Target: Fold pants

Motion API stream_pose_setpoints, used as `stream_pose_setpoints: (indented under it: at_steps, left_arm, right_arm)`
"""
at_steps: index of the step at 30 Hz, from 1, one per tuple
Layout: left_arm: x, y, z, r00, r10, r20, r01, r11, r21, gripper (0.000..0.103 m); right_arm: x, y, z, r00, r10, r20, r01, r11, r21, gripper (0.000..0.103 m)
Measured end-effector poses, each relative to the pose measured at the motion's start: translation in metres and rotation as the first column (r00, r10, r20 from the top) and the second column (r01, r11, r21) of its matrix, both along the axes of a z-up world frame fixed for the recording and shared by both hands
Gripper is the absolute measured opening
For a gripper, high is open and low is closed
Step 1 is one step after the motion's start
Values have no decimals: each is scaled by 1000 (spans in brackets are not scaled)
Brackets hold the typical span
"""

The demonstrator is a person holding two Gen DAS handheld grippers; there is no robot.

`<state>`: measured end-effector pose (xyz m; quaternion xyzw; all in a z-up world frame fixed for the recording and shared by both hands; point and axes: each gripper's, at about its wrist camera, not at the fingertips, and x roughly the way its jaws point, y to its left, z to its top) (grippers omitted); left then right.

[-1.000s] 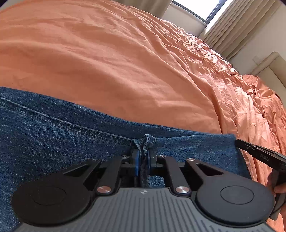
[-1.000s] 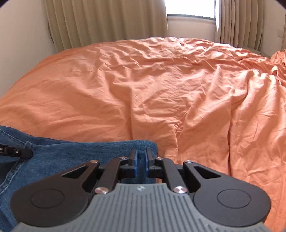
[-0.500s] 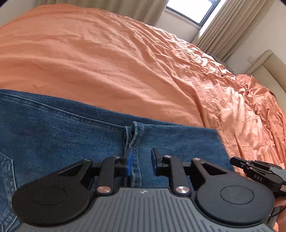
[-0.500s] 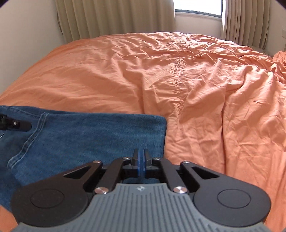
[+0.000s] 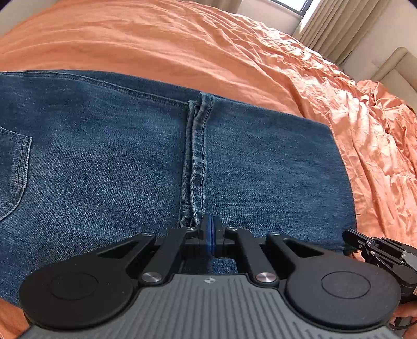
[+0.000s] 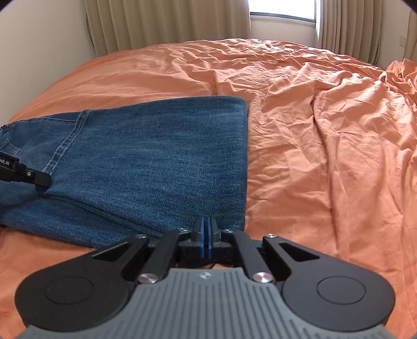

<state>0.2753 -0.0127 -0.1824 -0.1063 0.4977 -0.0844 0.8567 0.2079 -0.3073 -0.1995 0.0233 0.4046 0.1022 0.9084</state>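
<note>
Blue denim pants (image 5: 117, 161) lie folded flat on the orange bed sheet (image 5: 208, 47); they also show in the right wrist view (image 6: 156, 156). A raised seam (image 5: 196, 156) runs up the middle and a back pocket (image 5: 15, 169) shows at the left. My left gripper (image 5: 210, 229) is shut with nothing between its pads, at the near end of the seam. My right gripper (image 6: 205, 226) is shut and empty, just off the near right corner of the folded pants. The left gripper's tip shows in the right wrist view (image 6: 39, 178), on the denim.
The crumpled orange sheet (image 6: 325, 143) covers the bed to the right and beyond the pants. Beige curtains (image 6: 166, 23) and a window (image 6: 281, 7) stand at the far wall. A beige headboard (image 5: 393, 67) is at the far right.
My left gripper let go of the bunched seam, opened, then shut empty while pulling back. My right gripper also drew back off the pants. The fold now lies flat.
</note>
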Motion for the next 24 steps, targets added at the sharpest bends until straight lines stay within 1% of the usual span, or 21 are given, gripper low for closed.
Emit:
stream_pose_setpoints:
  at_steps: [2, 4, 5, 6, 8, 10, 11, 12, 13, 14, 15, 16, 18, 20, 22, 24]
  left_arm:
    - [4, -7, -7, 1000, -9, -17, 10, 1000, 27, 5]
    - [4, -12, -13, 1000, -24, -8, 25, 998, 63, 6]
    - [4, -13, -14, 1000, -19, -6, 19, 998, 65, 6]
    - [4, -11, -13, 1000, -2, -12, 3, 999, 53, 6]
    - [3, -9, -9, 1000, 15, -24, -14, 999, 29, 6]
    - [0, -6, 1, 999, 25, -25, -25, 1000, 9, 6]
    - [-4, -2, 9, 999, 34, -12, -35, 999, -8, 7]
    - [-9, 3, 17, 999, 47, 12, -46, 999, -21, 15]
    - [-16, 8, 27, 997, 61, 42, -60, 998, -18, 22]
    - [-22, 13, 36, 995, 71, 70, -71, 997, -9, 33]
    - [-29, 20, 43, 993, 80, 92, -80, 997, -1, 36]
    - [-34, 27, 50, 990, 91, 105, -91, 996, 1, 36]
    - [-45, 49, 63, 982, 141, 122, -140, 990, -16, 36]
    - [-56, 74, 74, 968, 204, 146, -198, 979, -55, 36]
    - [-65, 101, 83, 949, 273, 159, -261, 961, -89, 36]
    - [-71, 126, 90, 928, 325, 182, -310, 945, -107, 37]
  right_arm:
    - [-2, -1, -7, 1000, 10, 18, -10, 1000, 2, 0]
    - [-4, 4, -10, 999, 31, 42, -29, 999, -35, 0]
    - [-5, 7, -10, 998, 41, 53, -38, 998, -56, 0]
    - [-6, 10, -10, 997, 50, 64, -45, 996, -77, 0]
    - [-7, 10, -10, 996, 53, 73, -47, 995, -85, 0]
    - [-9, 7, -8, 995, 47, 93, -40, 996, -74, 0]
    - [-12, 8, -6, 993, 47, 108, -39, 996, -79, 0]
    - [-15, 9, -4, 991, 50, 124, -39, 995, -92, 0]
    - [-18, 11, -1, 988, 54, 142, -39, 993, -108, 0]
    - [-22, 13, 3, 985, 58, 163, -39, 992, -120, 0]
    - [-25, 14, 9, 980, 62, 188, -40, 992, -116, 2]
    - [-29, 13, 14, 977, 63, 205, -44, 994, -98, 10]
    - [-35, 12, 25, 971, 71, 228, -64, 997, -38, 14]
    - [-36, 15, 34, 968, 98, 230, -101, 995, 2, 14]
    - [-33, 28, 42, 964, 150, 220, -151, 988, -9, 14]
    - [-31, 44, 49, 954, 209, 215, -204, 978, -44, 14]
